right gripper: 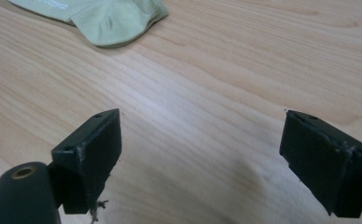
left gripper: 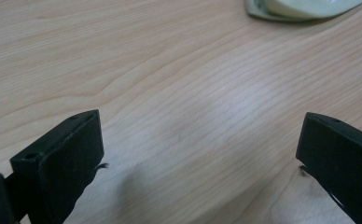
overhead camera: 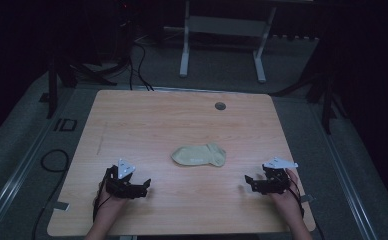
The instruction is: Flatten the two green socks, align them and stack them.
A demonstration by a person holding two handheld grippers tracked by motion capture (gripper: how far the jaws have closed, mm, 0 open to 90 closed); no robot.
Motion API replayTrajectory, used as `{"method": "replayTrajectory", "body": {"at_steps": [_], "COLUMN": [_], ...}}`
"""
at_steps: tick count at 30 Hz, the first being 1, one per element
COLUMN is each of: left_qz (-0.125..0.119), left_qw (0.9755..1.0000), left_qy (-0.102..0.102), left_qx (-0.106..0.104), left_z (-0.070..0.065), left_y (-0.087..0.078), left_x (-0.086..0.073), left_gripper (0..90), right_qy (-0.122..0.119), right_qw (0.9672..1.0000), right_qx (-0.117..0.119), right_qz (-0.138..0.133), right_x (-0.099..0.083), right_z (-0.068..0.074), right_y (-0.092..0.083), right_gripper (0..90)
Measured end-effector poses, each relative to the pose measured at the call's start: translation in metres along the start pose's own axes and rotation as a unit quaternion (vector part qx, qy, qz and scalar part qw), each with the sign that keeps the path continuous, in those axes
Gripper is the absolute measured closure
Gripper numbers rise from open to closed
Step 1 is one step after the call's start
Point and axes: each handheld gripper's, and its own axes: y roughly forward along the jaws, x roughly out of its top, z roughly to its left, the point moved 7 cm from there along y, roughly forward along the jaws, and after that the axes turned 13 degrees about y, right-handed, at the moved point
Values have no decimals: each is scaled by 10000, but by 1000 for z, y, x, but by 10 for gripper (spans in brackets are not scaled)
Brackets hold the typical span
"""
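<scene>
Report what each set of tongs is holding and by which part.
Nothing is held. The left tongs and right tongs are both open over bare table; the sock lies apart between them.

A pale green sock (overhead camera: 199,155) lies flat on my table (overhead camera: 132,125), near the middle, stretched sideways with its rounded end toward my right. It is smooth, limp, and well apart from everything else.
</scene>
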Motion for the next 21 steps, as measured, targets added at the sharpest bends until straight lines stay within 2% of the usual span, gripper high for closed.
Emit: {"method": "replayTrajectory", "body": {"at_steps": [6,9,11,13,16,18,21], "left_qz": [-64,-72,-74,-93,-59,-44,-65], "left_qw": [10000,10000,9999,9999,9999,9998,9996], "left_qy": [1,-13,-61,-81,-119,-114,-173], "left_qx": [0,20,41,32,100,149,199], "left_z": [-5,-6,-5,-4,-1,0,2], "left_y": [-10,-14,-17,-19,-22,-25,-28], "left_x": [-5,-8,-10,-12,-17,-20,-23], "left_gripper": [6,6,6,6,6,6,6], "right_qy": [45,87,94,81,103,206,235], "right_qw": [9998,9997,9996,9993,9991,9986,9984], "right_qx": [-172,-175,-164,-253,-320,-403,-408], "right_qz": [-114,-138,-190,-273,-241,-283,-318], "right_x": [-9,-10,-12,-15,-19,-22,-22], "right_z": [-8,-9,-8,-9,-12,-15,-16], "right_y": [-8,-10,-13,-16,-17,-20,-22], "right_gripper": [131,130,130,135,135,135,135]}}
